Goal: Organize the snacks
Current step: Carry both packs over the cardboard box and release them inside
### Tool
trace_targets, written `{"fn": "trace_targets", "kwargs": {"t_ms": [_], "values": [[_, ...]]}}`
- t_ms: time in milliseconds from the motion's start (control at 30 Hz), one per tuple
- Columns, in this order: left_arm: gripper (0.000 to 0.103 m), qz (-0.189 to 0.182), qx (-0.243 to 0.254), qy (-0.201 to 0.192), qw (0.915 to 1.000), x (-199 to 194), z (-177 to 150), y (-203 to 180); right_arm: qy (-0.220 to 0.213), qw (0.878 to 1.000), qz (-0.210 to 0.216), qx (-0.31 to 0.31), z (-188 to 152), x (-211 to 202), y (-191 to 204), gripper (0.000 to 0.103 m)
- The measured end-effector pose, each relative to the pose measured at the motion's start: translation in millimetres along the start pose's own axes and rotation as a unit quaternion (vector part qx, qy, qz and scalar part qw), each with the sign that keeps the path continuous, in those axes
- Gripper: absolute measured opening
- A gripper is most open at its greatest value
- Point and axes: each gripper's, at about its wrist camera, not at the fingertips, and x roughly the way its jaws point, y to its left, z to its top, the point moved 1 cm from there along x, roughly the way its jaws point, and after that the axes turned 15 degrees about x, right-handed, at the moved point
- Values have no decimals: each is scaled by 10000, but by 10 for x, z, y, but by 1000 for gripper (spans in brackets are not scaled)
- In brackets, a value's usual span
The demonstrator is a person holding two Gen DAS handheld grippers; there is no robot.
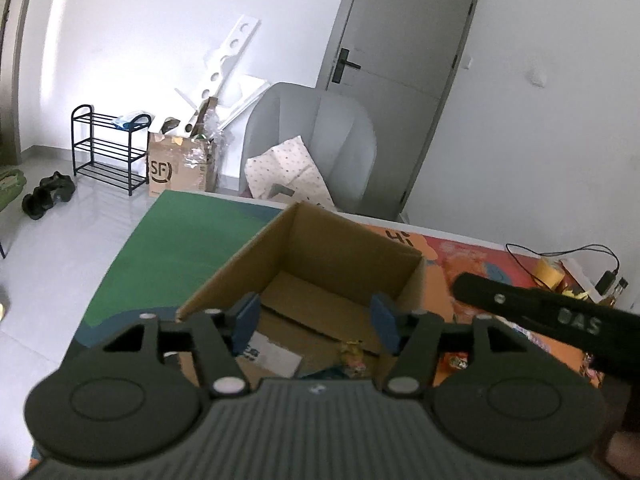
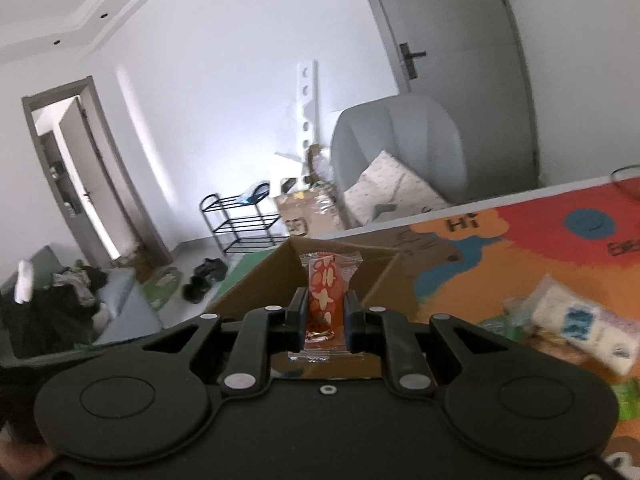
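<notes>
An open cardboard box stands on the colourful table mat; it also shows in the right wrist view. Inside it lie a white-and-blue packet and a small yellow snack. My left gripper is open and empty, held over the box's near side. My right gripper is shut on an orange-red snack packet, held upright just before the box. The right gripper's body shows at the right of the left wrist view.
More snacks and a white tissue pack lie on the mat to the right. A charger and cable sit at the far right. A grey armchair, a shoe rack and a carton stand beyond the table.
</notes>
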Motion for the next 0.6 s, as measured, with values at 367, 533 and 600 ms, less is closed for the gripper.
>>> {"fn": "trace_targets", "kwargs": {"t_ms": [367,533,600], "values": [[84,366,-141,-49,9992,-44,7,139,389,9956,761,380,69,180,55,60],[88,342,-64,-76,9994,-68,17,61,156,9980,513,328,64,17,-1,81],[89,216,41,-115,9997,-82,17,-3,82,9989,370,284,48,-63,-45,86]]}}
